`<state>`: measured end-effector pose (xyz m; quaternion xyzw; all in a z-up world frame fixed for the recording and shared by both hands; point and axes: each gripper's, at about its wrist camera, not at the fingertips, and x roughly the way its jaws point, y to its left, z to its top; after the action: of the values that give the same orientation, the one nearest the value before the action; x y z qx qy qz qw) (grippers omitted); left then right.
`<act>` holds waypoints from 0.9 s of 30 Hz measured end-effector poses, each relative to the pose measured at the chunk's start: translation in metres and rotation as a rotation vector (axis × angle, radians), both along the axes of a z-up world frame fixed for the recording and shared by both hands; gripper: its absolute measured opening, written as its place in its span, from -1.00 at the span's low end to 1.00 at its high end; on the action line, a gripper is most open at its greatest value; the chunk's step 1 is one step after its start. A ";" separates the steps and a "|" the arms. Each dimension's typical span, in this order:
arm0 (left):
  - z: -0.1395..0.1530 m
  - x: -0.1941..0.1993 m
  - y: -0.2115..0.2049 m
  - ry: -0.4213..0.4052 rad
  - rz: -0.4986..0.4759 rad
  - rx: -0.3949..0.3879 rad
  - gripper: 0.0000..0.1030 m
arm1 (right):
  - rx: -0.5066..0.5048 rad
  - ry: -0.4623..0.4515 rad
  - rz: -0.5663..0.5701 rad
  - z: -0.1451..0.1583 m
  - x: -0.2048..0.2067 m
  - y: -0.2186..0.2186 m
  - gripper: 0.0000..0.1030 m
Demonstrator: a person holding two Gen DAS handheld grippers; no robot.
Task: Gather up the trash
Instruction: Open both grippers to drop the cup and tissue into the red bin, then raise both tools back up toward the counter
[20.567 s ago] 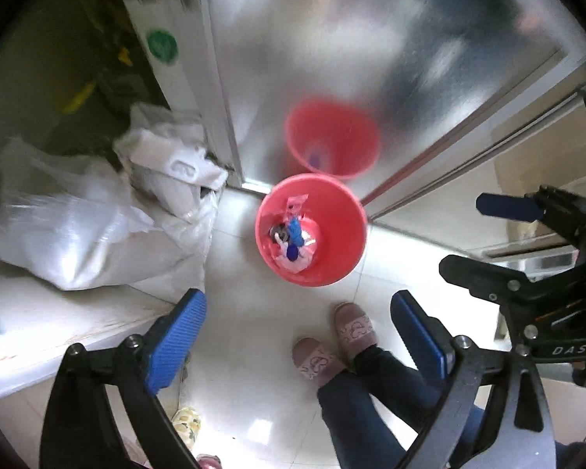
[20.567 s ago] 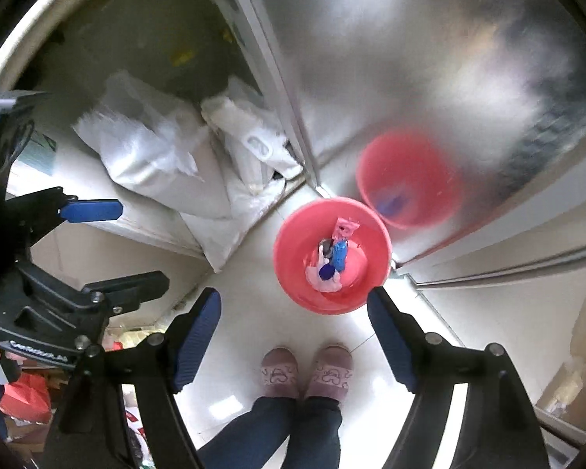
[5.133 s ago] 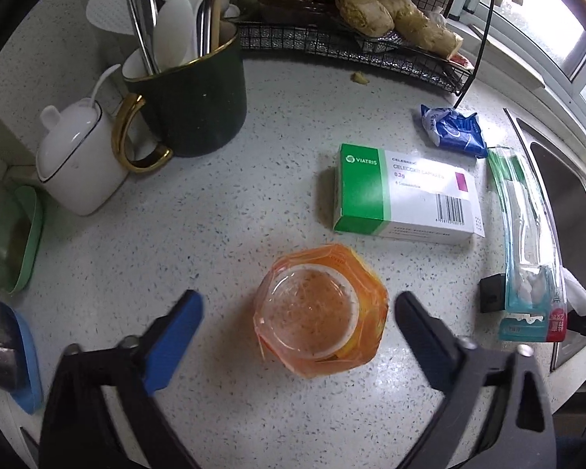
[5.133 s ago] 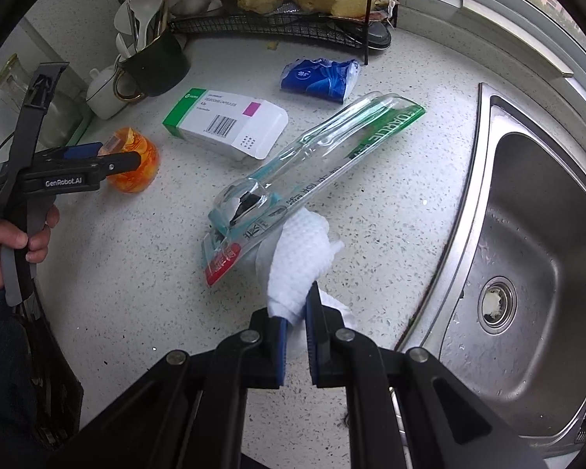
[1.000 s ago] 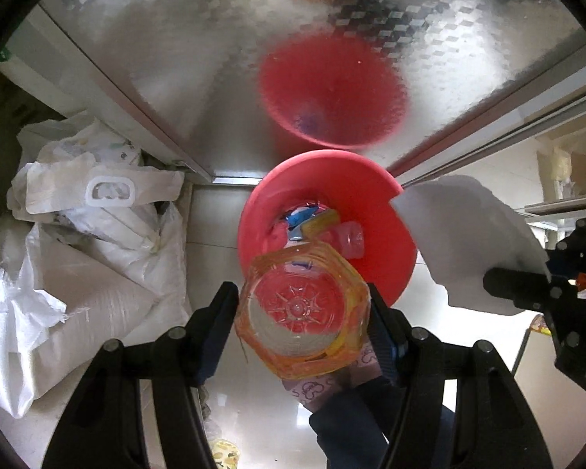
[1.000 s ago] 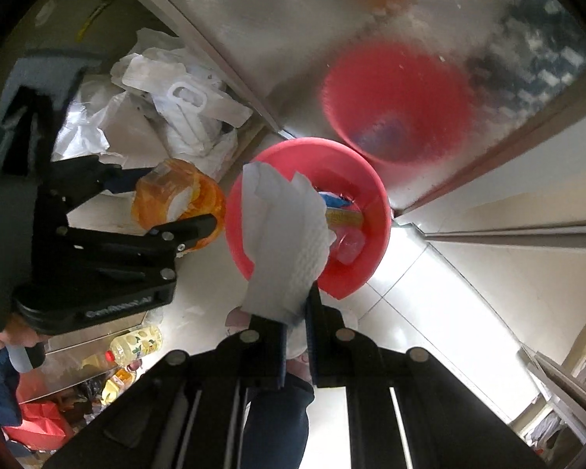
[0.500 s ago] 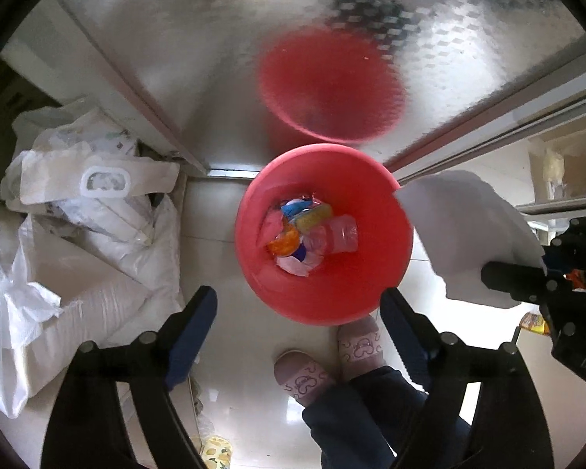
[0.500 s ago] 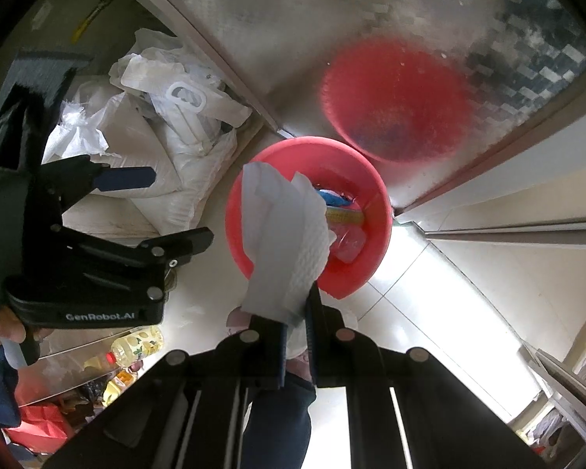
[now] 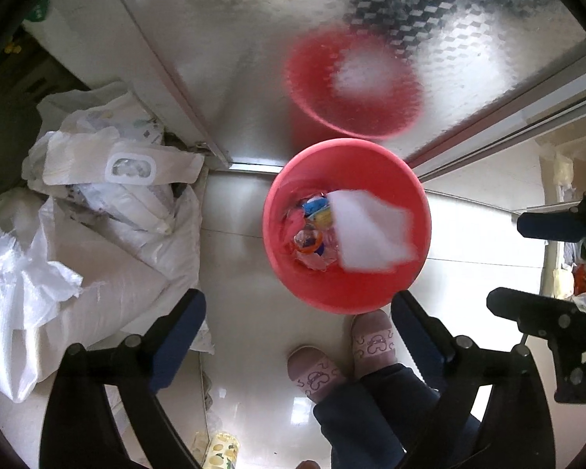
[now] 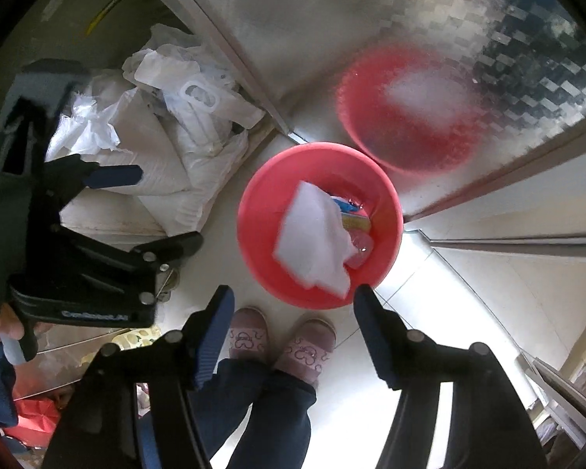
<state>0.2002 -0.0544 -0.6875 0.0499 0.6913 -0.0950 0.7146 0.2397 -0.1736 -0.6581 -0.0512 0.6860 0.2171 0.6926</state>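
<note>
The red bin [image 9: 347,289] stands on the shiny floor [image 9: 250,336], right up against a silver door [image 9: 254,58] that shows a blurry red copy of it; the white paper towel [image 9: 371,234] is in the mouth of the bin, over the far side from the sacks, and it looks blurry; under it lie bits of trash [image 9: 310,230] in blue, yellow, orange and pink; the left gripper [image 9: 297,336] is above the floor near the bin, its jaws spread wide with nothing between them; the right gripper [image 10: 293,320] is also above the bin, its jaws wide apart and holding nothing, with the towel [image 10: 314,240] just past the tips; two feet in pink slippers [image 9: 343,355] stand just beside the bin; white sacks [image 9: 90,211] are piled on the floor to one side of the bin, near the door frame; a small yellow packet [image 9: 218,451] lies on the floor by the sacks
</note>
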 end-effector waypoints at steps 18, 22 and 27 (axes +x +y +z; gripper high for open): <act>0.234 -0.039 0.001 -0.091 -0.014 -0.052 0.86 | 0.025 -0.099 -0.083 0.199 -0.038 -0.009 0.30; 0.293 -0.047 0.004 -0.128 -0.015 -0.037 0.86 | 0.029 -0.169 -0.059 0.267 -0.046 -0.003 0.30; 0.372 -0.054 0.016 -0.206 0.034 -0.052 0.86 | 0.046 -0.263 -0.081 0.334 -0.056 -0.001 0.30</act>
<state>0.1463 -0.0387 -0.3159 0.0292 0.6120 -0.0951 0.7846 0.1834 -0.1746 -0.3239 -0.0356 0.5856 0.1962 0.7857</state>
